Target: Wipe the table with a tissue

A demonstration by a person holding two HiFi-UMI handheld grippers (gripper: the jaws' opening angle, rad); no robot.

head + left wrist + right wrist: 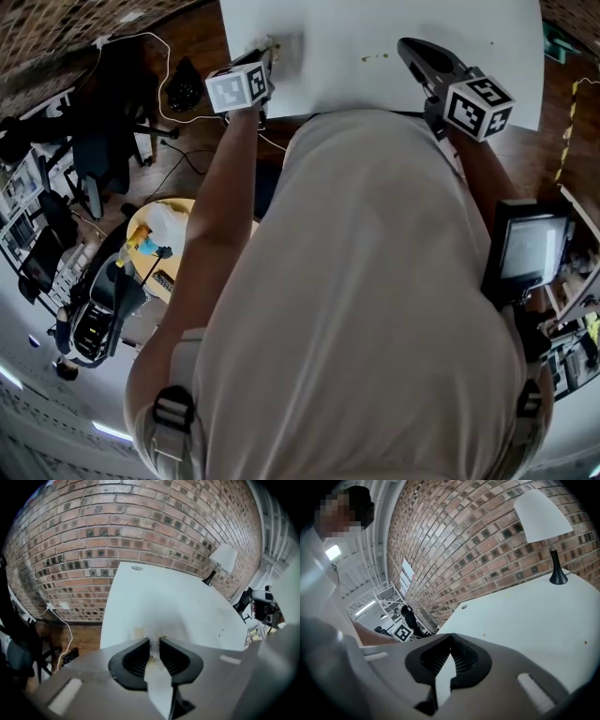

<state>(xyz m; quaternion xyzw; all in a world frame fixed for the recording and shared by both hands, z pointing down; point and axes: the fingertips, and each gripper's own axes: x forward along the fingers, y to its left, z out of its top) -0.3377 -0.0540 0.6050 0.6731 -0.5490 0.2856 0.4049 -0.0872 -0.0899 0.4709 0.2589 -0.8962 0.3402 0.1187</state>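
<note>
Left gripper (154, 640) fingers pinch a crumpled white tissue (146, 632) on the white flat surface (178, 602). Right gripper (451, 635) fingers closed, empty. Advise firm, even strokes.

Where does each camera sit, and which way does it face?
Head view: on the head, facing steeply down; torso, arms, left gripper, right gripper over the table.
Left gripper view: along jaws pinching the tissue, toward brick wall.
Right gripper view: along shut jaws across the table; left arm shows.
Both gripper views share the lamp.
</note>
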